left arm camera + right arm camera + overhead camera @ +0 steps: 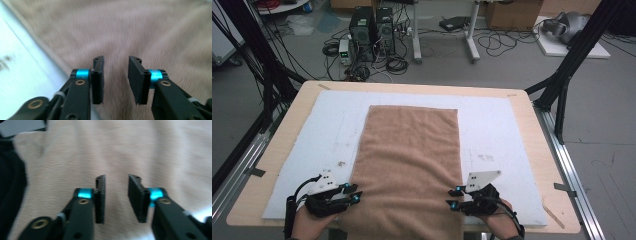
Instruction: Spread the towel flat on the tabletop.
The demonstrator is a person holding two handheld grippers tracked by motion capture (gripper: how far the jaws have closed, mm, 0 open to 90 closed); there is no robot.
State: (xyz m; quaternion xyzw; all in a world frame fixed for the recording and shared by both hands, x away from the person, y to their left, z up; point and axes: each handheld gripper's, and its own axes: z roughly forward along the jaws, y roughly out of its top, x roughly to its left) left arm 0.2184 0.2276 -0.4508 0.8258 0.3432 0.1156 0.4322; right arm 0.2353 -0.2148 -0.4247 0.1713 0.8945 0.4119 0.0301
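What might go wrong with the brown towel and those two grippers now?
1. The left gripper and right gripper have open jaws at the towel's near edge, so they may pinch too little cloth and drop it.
2. The towel's near end seems to hang past the table edge; a tug might slide it off.
3. Uneven pulling by the two grippers may leave the towel crooked.

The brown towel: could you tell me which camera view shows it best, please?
The high view: the whole brown towel lies flat on the white mat. Both gripper views give blurred close-ups of its fabric past open jaws.
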